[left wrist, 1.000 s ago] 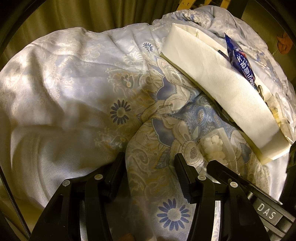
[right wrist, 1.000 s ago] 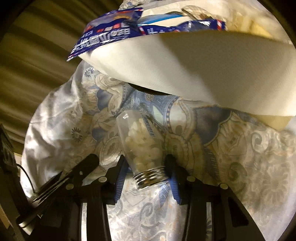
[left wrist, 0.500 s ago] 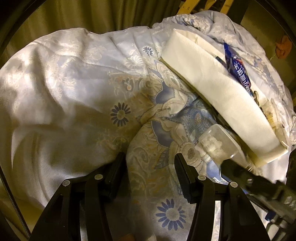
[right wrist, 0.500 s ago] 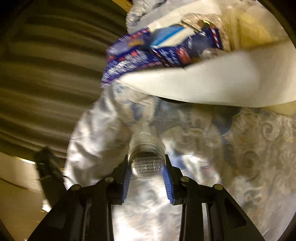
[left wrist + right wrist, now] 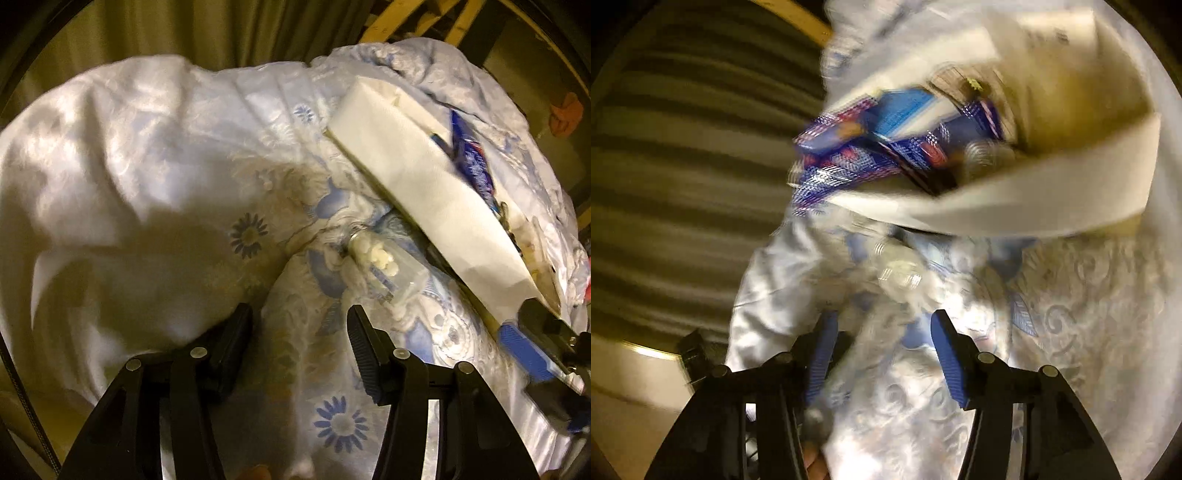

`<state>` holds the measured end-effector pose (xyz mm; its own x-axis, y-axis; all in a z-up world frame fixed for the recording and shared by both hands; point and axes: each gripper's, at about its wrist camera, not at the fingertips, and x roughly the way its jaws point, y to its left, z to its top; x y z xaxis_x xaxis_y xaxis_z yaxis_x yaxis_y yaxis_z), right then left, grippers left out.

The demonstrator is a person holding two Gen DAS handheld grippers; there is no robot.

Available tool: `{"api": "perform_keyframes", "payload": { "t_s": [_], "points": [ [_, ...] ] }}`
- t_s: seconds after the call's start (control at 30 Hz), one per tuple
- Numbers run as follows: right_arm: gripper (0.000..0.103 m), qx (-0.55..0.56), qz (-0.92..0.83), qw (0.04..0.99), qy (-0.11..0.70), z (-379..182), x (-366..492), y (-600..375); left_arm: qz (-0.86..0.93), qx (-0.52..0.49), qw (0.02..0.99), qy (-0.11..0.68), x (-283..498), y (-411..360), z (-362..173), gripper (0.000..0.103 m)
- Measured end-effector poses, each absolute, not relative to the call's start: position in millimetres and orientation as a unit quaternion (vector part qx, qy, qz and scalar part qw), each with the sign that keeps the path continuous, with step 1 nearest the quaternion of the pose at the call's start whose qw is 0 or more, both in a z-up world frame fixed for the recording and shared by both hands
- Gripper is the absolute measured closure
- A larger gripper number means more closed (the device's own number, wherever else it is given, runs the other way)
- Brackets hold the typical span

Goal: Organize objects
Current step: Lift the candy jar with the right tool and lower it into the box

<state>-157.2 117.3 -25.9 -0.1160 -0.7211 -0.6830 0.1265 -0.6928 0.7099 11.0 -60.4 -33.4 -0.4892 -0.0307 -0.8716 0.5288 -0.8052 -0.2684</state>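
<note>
Lying loose on the quilt (image 5: 155, 192) right of frame centre, bottle (image 5: 384, 264) angled lower right, just ahead of wide-open, empty right gripper (image 5: 882, 350); left gripper (image 5: 299, 347) likewise open, empty.

Left tongs (image 5: 299, 339) agape, right tongs (image 5: 882, 343) agape

Bottle (image 5: 384, 266) lies beside box (image 5: 424, 192); quilt (image 5: 147, 184) leftward bare.

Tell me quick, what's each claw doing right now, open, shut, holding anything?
Left claw: open, holding nothing, over the floral bedspread.
Right claw: open, empty; the small clear pill bottle lies loose on the bedspread.
</note>
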Motion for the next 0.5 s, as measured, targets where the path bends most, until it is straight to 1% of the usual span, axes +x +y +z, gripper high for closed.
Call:
{"api": "perform_keyframes", "payload": {
  "t_s": [0.1, 0.2, 0.3, 0.33, 0.4, 0.43, 0.5],
  "points": [
    [0.051, 0.606, -0.698, 0.293, -0.245, -35.9, -158.2, 105.4, -0.819, 0.473, 0.177, 0.272, 22.3, -61.3, -32.9, 0.053],
    [0.051, 0.595, -0.708, 0.301, -0.233, -31.9, -155.3, 90.5, -0.817, 0.475, 0.180, 0.271, 30.0, -60.5, -29.3, 0.053],
    [0.050, 0.566, -0.751, 0.282, -0.187, -23.0, -158.9, 75.9, -0.817, 0.475, 0.182, 0.270, 28.2, -63.9, -31.6, 0.053],
    [0.049, 0.557, -0.766, 0.273, -0.167, -22.4, -161.9, 70.7, -0.817, 0.475, 0.182, 0.271, 31.0, -63.9, -30.4, 0.053],
    [0.041, 0.559, -0.773, 0.264, -0.140, -29.4, -169.8, 63.1, -0.817, 0.476, 0.183, 0.270, 27.7, -66.6, -36.9, 0.053],
    [0.039, 0.572, -0.763, 0.271, -0.134, -37.2, -173.7, 56.0, -0.817, 0.477, 0.184, 0.269, 11.0, -66.8, -46.0, 0.053],
    [0.038, 0.602, -0.738, 0.284, -0.111, -55.3, -177.9, 39.5, -0.817, 0.477, 0.185, 0.267, 1.2, -66.7, -50.2, 0.053]
  ]
}}
